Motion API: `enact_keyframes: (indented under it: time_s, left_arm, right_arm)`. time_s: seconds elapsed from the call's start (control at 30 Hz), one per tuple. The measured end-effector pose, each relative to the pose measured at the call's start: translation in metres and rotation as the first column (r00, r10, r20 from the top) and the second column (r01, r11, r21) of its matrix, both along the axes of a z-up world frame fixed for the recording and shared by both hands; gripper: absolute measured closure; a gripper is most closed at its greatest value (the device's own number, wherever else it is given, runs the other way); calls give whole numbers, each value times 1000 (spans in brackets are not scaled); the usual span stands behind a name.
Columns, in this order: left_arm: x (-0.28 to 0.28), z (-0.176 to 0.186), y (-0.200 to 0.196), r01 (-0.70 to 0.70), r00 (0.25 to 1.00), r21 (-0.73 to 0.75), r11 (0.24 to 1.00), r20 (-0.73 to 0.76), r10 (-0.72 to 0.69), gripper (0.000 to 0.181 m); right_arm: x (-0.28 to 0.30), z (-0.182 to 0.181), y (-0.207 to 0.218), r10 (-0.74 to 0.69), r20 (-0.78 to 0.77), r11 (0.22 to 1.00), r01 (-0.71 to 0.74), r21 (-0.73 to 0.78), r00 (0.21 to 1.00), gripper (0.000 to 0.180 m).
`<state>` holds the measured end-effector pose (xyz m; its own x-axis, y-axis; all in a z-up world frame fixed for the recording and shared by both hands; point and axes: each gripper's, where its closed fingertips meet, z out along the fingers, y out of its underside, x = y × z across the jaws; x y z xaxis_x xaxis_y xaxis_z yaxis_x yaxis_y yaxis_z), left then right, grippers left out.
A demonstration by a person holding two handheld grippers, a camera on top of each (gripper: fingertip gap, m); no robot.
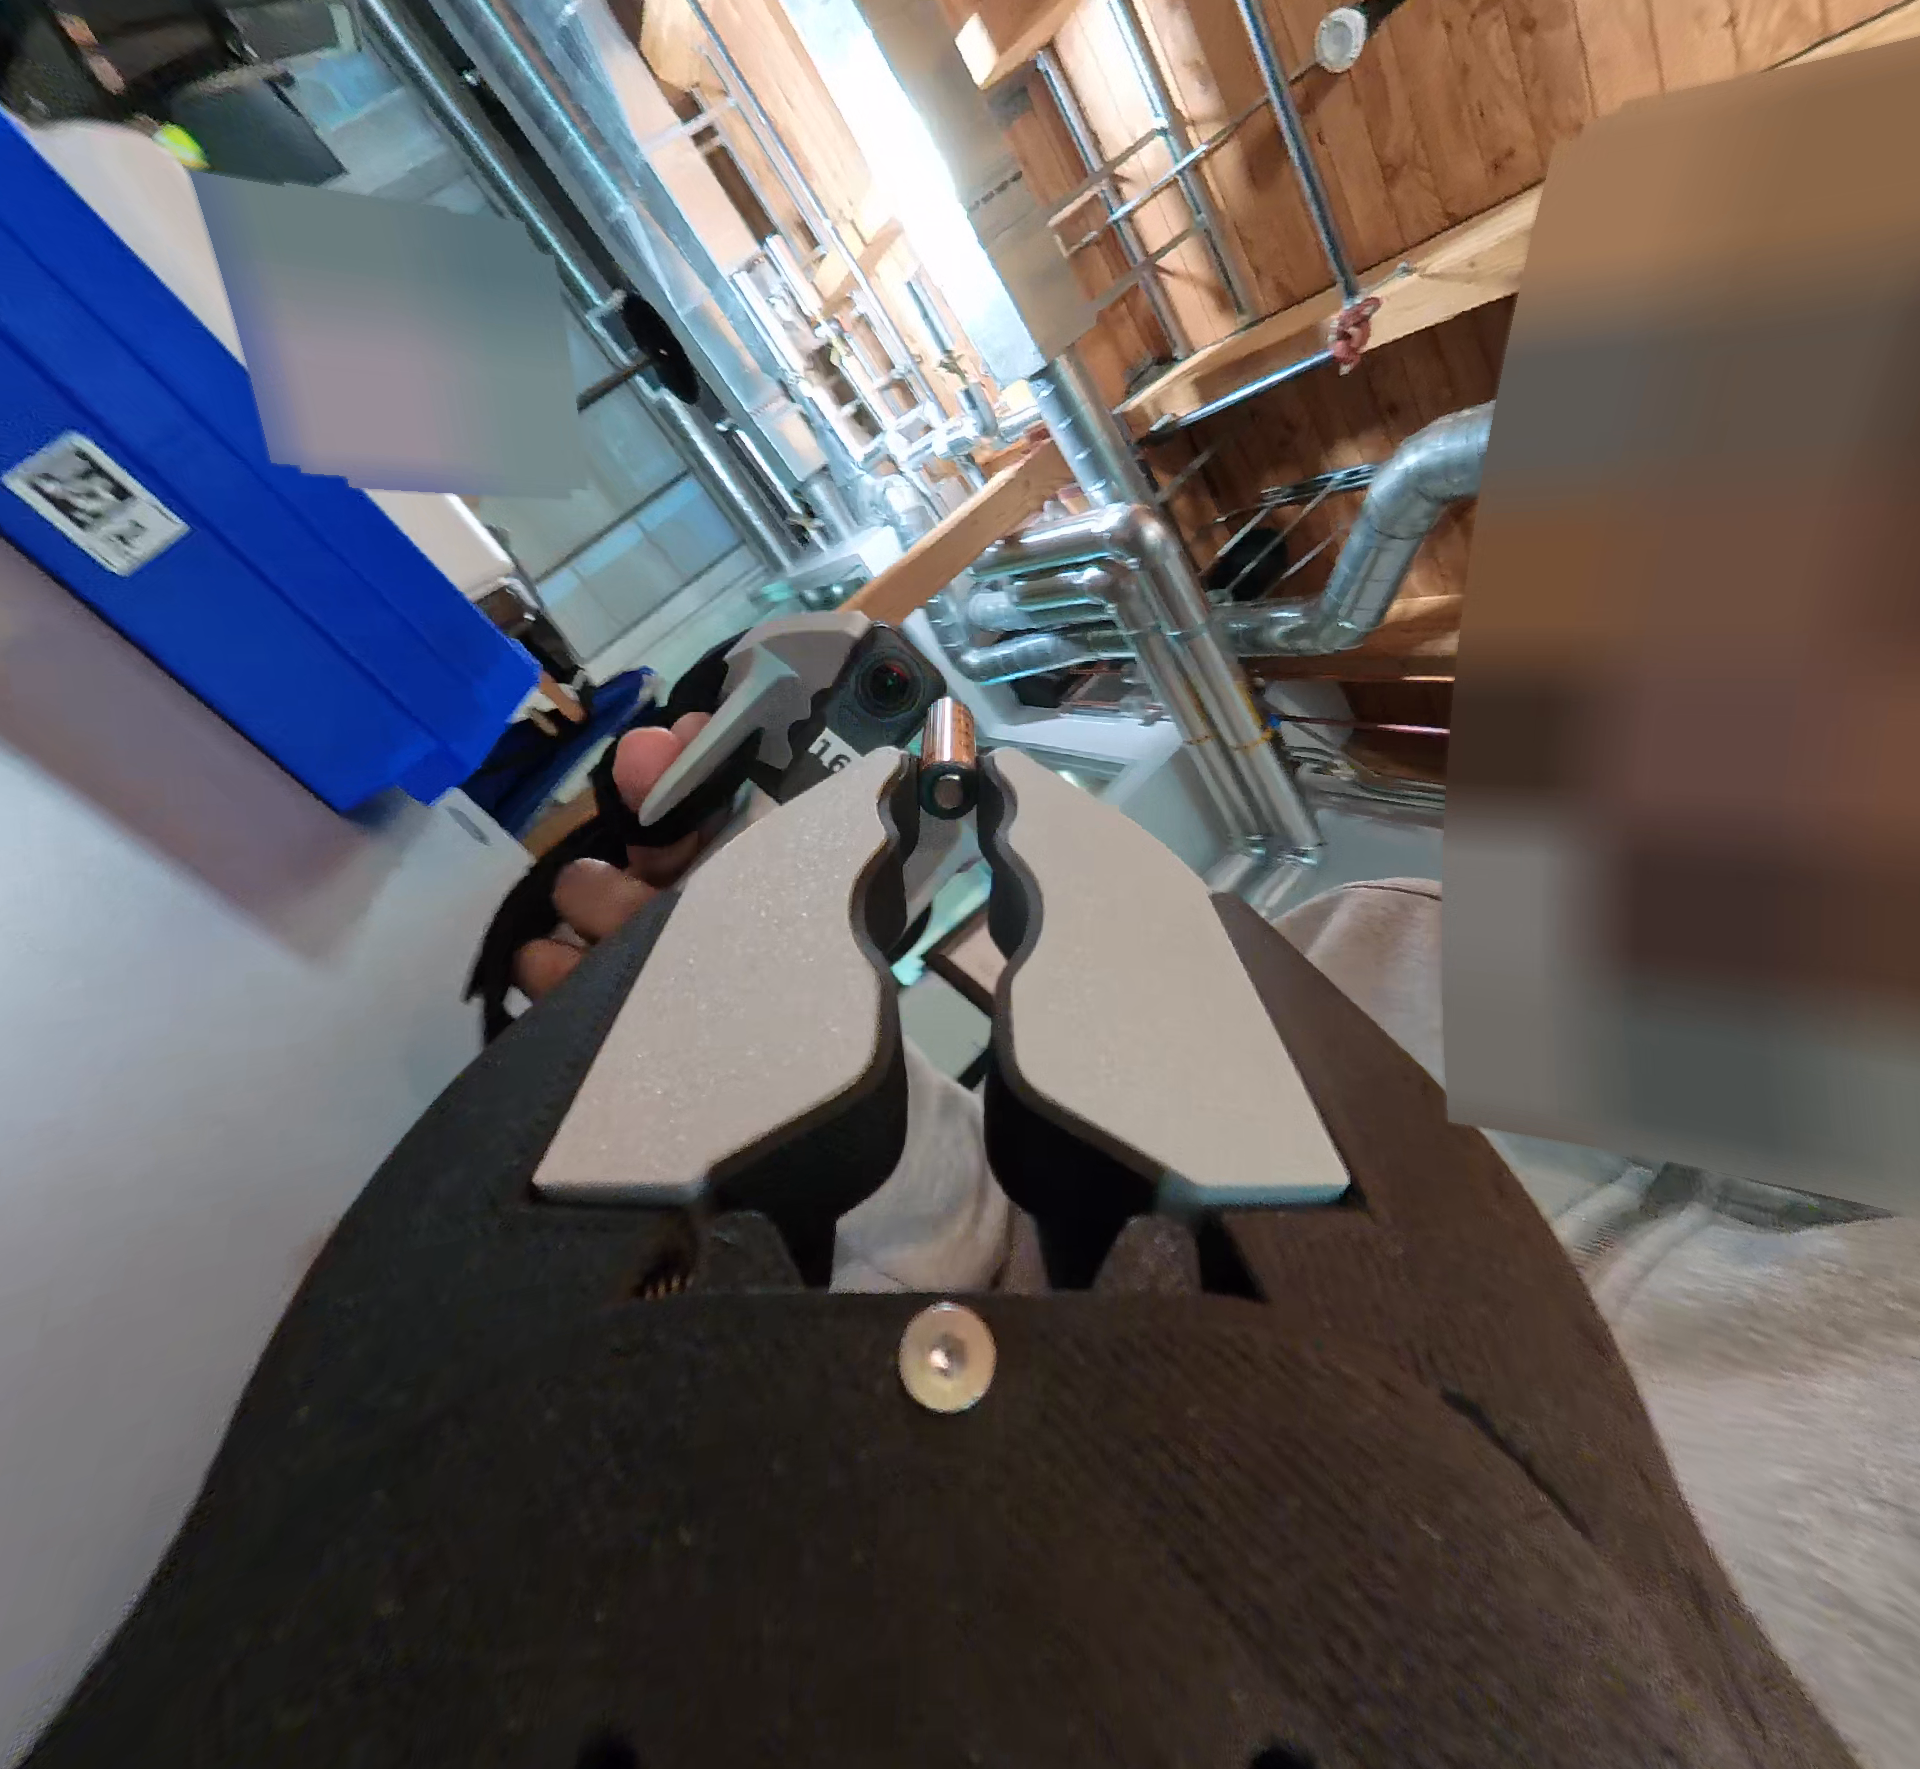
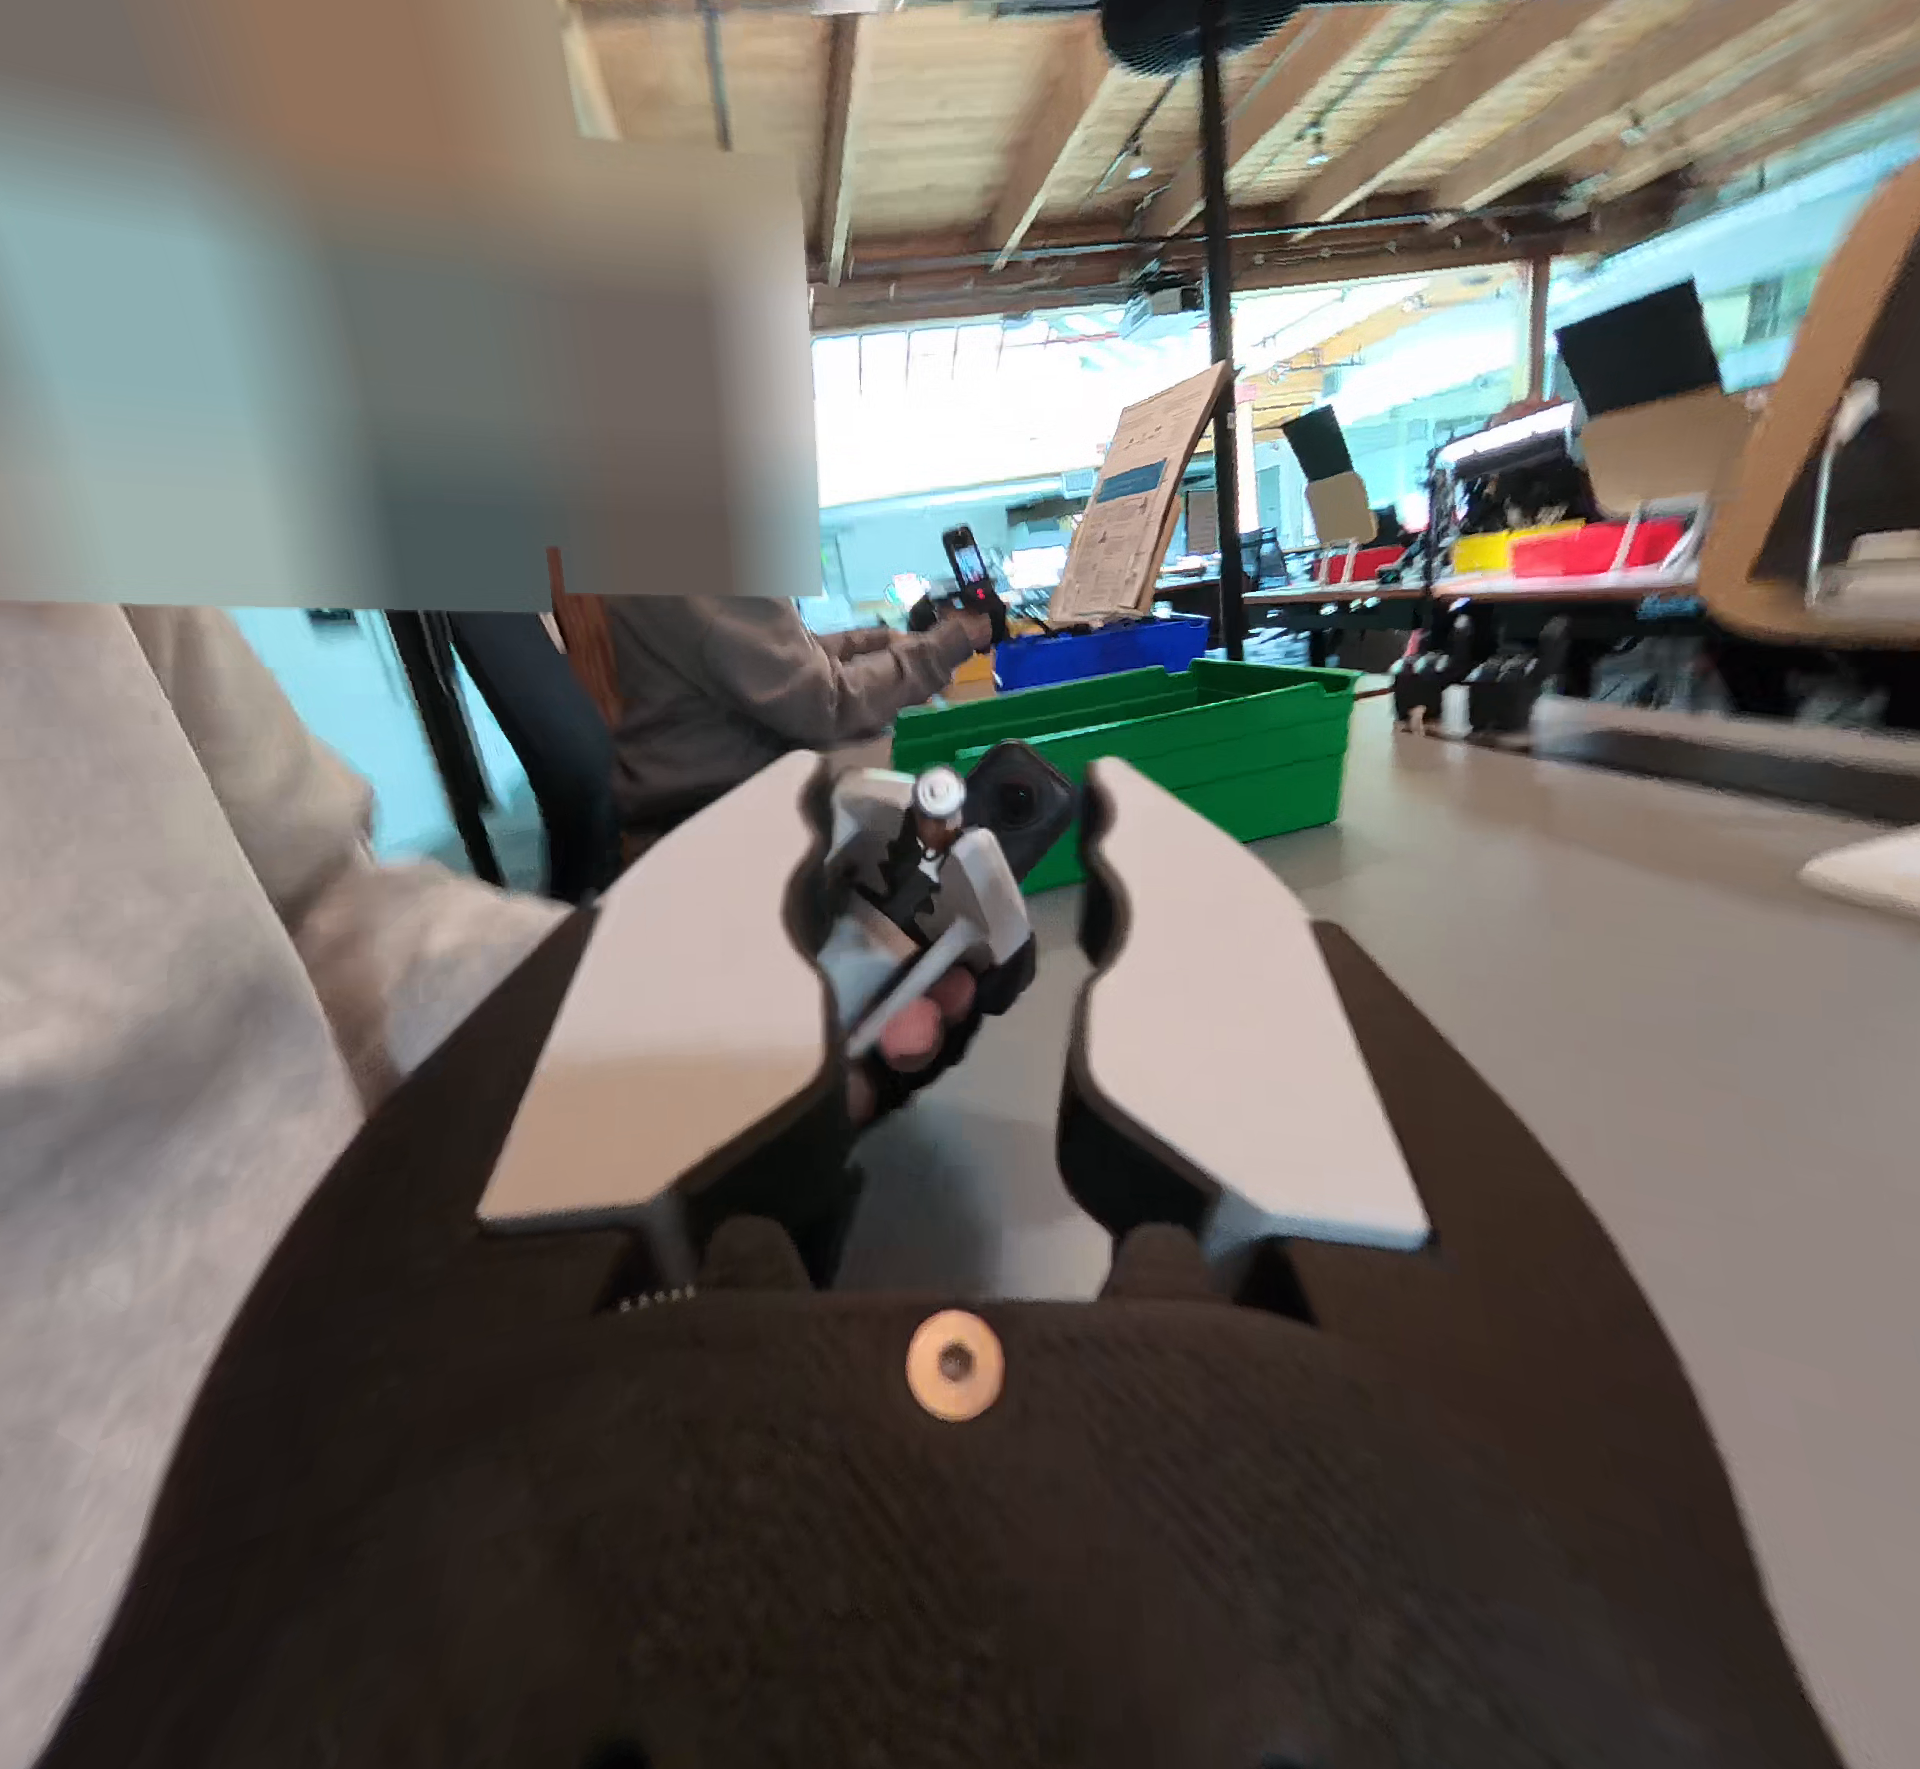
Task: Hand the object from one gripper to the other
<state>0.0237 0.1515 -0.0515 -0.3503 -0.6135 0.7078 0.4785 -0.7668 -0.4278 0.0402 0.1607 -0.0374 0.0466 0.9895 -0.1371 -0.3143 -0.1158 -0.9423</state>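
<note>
A small copper-and-black battery (image 1: 948,755) is pinched end-up between the tips of my left gripper (image 1: 945,779), which is shut on it and raised above the table. My right gripper (image 2: 956,769) is open and empty and faces the left one. In the right wrist view, the battery (image 2: 938,800) and the left gripper (image 2: 925,852) that holds it show between my open right fingers, with no contact seen. In the left wrist view, the right gripper (image 1: 748,732) and its camera sit just beyond and left of the battery, held by a gloved hand.
A green bin (image 2: 1226,753) stands on the grey table (image 2: 1507,992) behind the grippers, with a blue bin (image 2: 1101,654) and a black pole (image 2: 1221,369) farther back. A large blue bin (image 1: 208,493) is at the left. A seated person holds a device in the background. The tips of both grippers are at nearly the same place.
</note>
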Motion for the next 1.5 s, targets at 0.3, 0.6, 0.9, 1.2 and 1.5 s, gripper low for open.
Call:
enact_keyframes:
  time_s: [0.3, 0.6, 0.9, 1.2, 1.5]
  left_arm:
    - [-11, -17, 13, -185, 854, 360, 914, -401, 331, 171]
    - [-6, -23, 6, -125, 824, 441, 889, -453, 340, 171]
    - [2, -24, -1, -93, 843, 427, 899, -446, 299, 171]
    - [5, -25, -4, -77, 850, 421, 904, -447, 280, 172]
    - [4, -25, -3, -91, 860, 386, 918, -434, 268, 172]
  right_arm:
    - [15, -11, 24, 38, 3, 942, -35, -335, 999, 151]
    - [-4, -41, 5, 165, 223, 952, -96, -291, 961, 156]
    - [-8, -39, -2, 187, 207, 952, -125, -281, 960, 159]
    - [-10, -38, -8, 211, 196, 948, -152, -279, 957, 168]
    - [-10, -37, -7, 207, 185, 941, -143, -308, 961, 169]
